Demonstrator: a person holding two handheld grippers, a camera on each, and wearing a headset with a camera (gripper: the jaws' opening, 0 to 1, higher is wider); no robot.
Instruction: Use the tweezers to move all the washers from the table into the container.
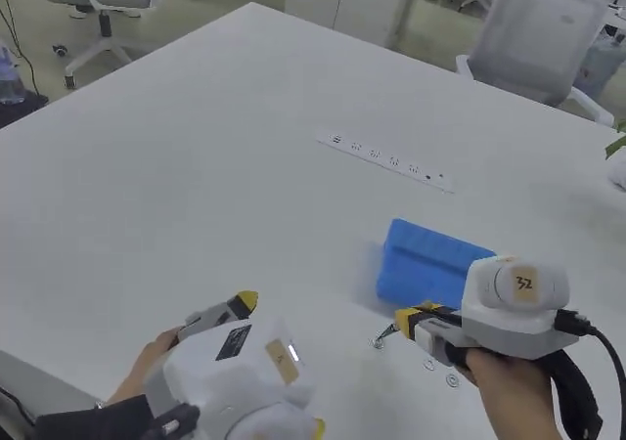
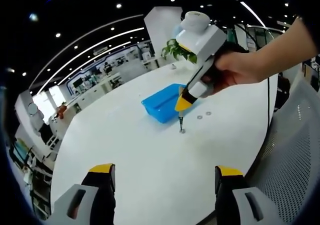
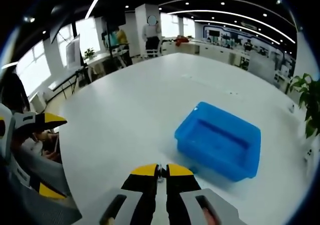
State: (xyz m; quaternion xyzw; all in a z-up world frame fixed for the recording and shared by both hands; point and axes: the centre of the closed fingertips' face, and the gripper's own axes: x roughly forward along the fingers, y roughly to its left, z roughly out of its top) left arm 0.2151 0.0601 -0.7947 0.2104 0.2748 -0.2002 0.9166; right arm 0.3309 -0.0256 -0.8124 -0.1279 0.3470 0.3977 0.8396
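Note:
My right gripper (image 1: pixel 403 320) (image 3: pixel 161 171) is shut on thin metal tweezers (image 2: pixel 180 122) that point down at the white table (image 1: pixel 225 176). Their tip rests at a small washer (image 1: pixel 380 342) (image 2: pixel 182 131); whether it is pinched is too small to tell. Two more washers (image 1: pixel 428 364) (image 2: pixel 199 117) lie on the table just to the right of it. The blue container (image 1: pixel 430 264) (image 3: pixel 218 140) (image 2: pixel 162 102) stands right behind the tweezers. My left gripper (image 1: pixel 282 367) (image 2: pixel 165 172) is open and holds nothing, near the table's front edge.
A flat power strip (image 1: pixel 386 158) is set into the table beyond the container. Office chairs (image 1: pixel 543 39) stand at the far edges. A potted plant (image 3: pixel 310 105) stands to the right of the container.

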